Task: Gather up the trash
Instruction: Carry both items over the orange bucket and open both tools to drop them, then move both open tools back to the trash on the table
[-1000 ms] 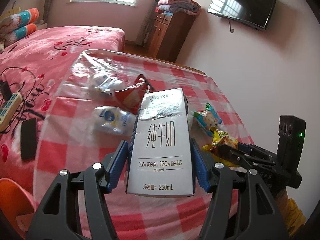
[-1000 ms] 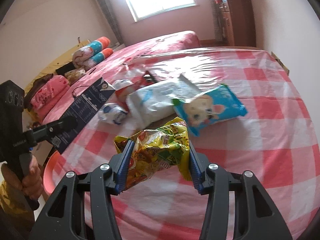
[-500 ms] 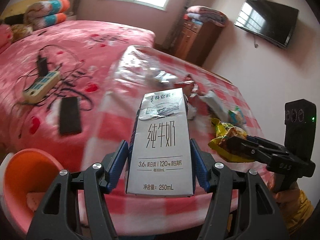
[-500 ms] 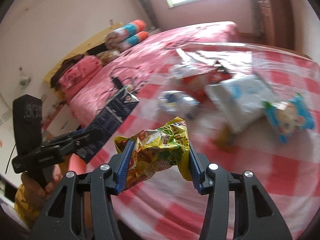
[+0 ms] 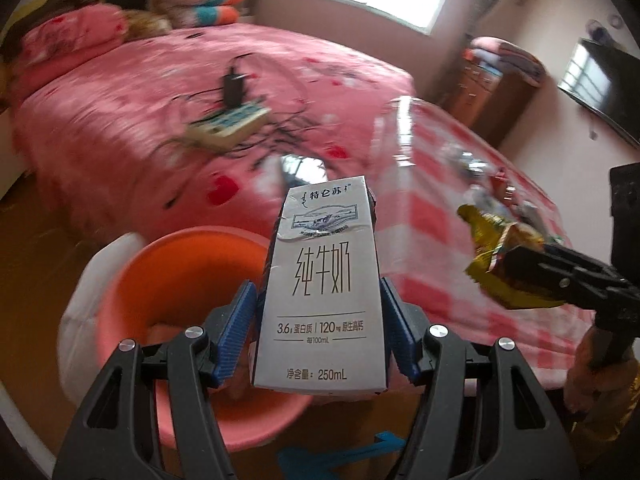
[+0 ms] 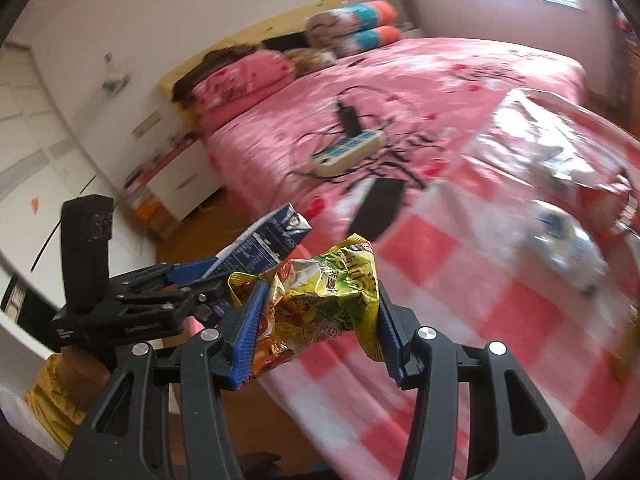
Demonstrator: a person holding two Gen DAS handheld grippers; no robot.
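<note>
Two grippers carry trash: the left gripper (image 5: 318,326), jaws part open and pressed on a milk carton (image 5: 322,288), holds it above the orange bin (image 5: 180,256); the right gripper (image 6: 318,326) clamps a crumpled yellow snack wrapper (image 6: 320,300) beside the checked table (image 6: 460,280).

Orange bin (image 5: 132,280) mouth open below; checkered table (image 5: 436,240) edge beside.

Red-and-white checked table (image 6: 472,280) bearing blurred wrappers (image 6: 568,248); beyond it, pink bed (image 5: 120,120) carrying power strip (image 5: 228,124), black phone (image 6: 380,208), rolled bedding (image 5: 204,4); orange bin (image 5: 176,264) on floor.
</note>
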